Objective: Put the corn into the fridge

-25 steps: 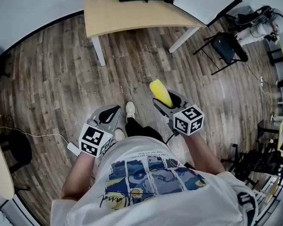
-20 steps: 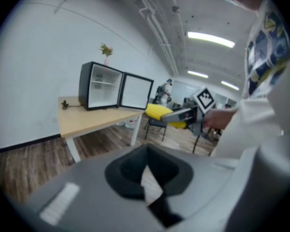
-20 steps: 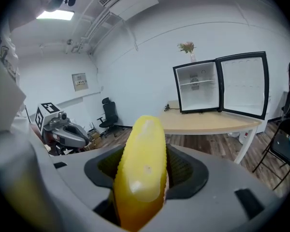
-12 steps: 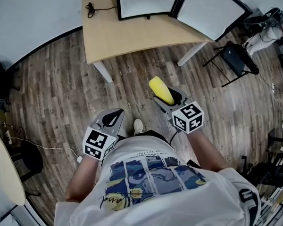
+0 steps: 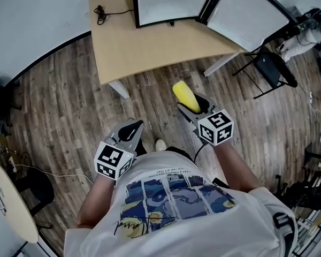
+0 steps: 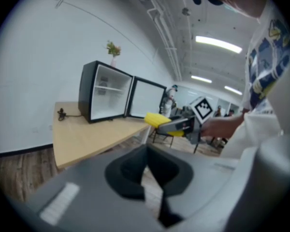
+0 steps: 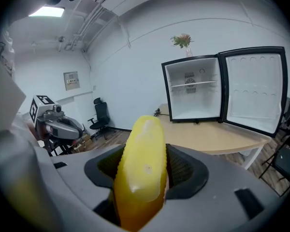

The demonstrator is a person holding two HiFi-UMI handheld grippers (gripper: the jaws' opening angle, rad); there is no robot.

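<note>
The corn (image 5: 184, 97) is clenched in the right tongs (image 5: 191, 109), its long axis running along the jaws so that the blunt yellow end sticks out ahead, aimed roughly at the fridge (image 5: 168, 3). The fridge stands at the back of the counter (image 5: 144, 50), with its door (image 5: 249, 12) swung wide to the right and the white inside facing the person. One shelf crosses the upper part and, as far as I can make out, it looks bare. The right hand is plainly the nearer one, and I reckon it must carry the corn forward over the open wood. The left tongs (image 5: 129, 130) hang low by the hip, pressed together on nothing. A black cable (image 5: 100, 14) lies near the counter's back left corner and a black chair (image 5: 267, 63) stands off to the right, neither in the path
</note>
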